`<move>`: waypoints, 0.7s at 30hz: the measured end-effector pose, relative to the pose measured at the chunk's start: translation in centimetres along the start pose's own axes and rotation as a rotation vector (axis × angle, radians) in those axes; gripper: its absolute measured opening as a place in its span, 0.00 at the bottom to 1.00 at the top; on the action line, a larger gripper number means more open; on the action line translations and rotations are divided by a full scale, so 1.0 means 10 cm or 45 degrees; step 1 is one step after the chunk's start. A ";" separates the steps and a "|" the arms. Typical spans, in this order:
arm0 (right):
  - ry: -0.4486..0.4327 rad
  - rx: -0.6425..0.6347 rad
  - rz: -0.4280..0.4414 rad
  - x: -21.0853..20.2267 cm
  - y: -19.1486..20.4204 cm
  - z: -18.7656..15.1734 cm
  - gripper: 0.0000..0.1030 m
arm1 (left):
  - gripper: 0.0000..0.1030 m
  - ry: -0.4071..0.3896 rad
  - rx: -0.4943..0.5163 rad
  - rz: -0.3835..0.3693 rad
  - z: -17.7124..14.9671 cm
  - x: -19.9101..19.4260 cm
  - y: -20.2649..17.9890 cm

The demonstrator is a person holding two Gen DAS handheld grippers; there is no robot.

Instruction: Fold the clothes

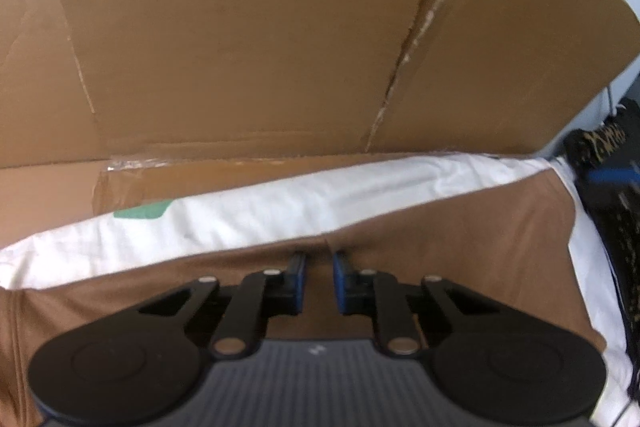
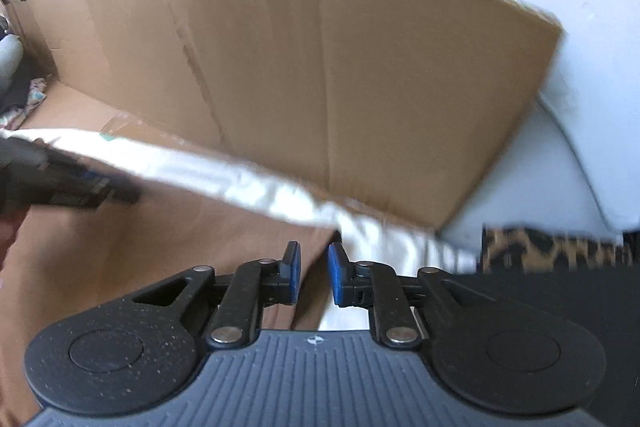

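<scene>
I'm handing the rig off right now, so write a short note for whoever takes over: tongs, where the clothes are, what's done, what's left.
Left tongs: jaws narrowly apart over the far edge of the brown garment, a fabric pucker between the tips; cannot tell whether they pinch it.
Right tongs: jaws narrowly apart, nothing clamped, at the brown garment's right corner.
Things: the brown garment lies flat on the white cloth, in front of the upright cardboard panel. Leopard-print fabric sits off to the right.
Done: garment spread out, far edge straight.
Left: grip both far corners and make the fold; nothing looks folded yet.
</scene>
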State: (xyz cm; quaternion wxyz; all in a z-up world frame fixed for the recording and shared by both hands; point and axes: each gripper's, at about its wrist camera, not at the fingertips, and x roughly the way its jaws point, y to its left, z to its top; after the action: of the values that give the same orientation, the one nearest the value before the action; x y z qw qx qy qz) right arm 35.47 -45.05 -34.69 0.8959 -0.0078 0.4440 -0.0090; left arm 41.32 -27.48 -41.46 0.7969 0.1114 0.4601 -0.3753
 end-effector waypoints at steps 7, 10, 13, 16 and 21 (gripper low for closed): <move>0.028 0.268 0.011 -0.36 -0.01 -0.55 0.15 | 0.14 -0.007 -0.011 0.023 0.10 0.10 -0.01; 0.046 0.301 0.038 -0.39 0.03 -0.65 0.18 | 0.14 -0.017 -0.007 0.045 0.13 0.07 -0.05; 0.076 0.333 0.057 -0.42 0.05 -0.70 0.40 | 0.14 -0.068 -0.006 0.030 0.19 -0.03 -0.08; 0.120 0.365 0.062 -0.38 0.08 -0.75 0.41 | 0.14 -0.084 0.019 0.013 0.24 -0.16 -0.08; 0.214 0.407 0.051 -0.15 0.13 -0.84 0.39 | 0.14 -0.112 0.021 -0.021 0.22 -0.55 0.03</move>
State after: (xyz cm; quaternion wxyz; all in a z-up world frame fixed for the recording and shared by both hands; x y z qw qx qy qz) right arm 27.94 -43.75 -38.64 0.8456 0.1445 0.5102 -0.0622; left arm 41.36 -25.73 -35.83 0.8122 0.0976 0.4226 -0.3901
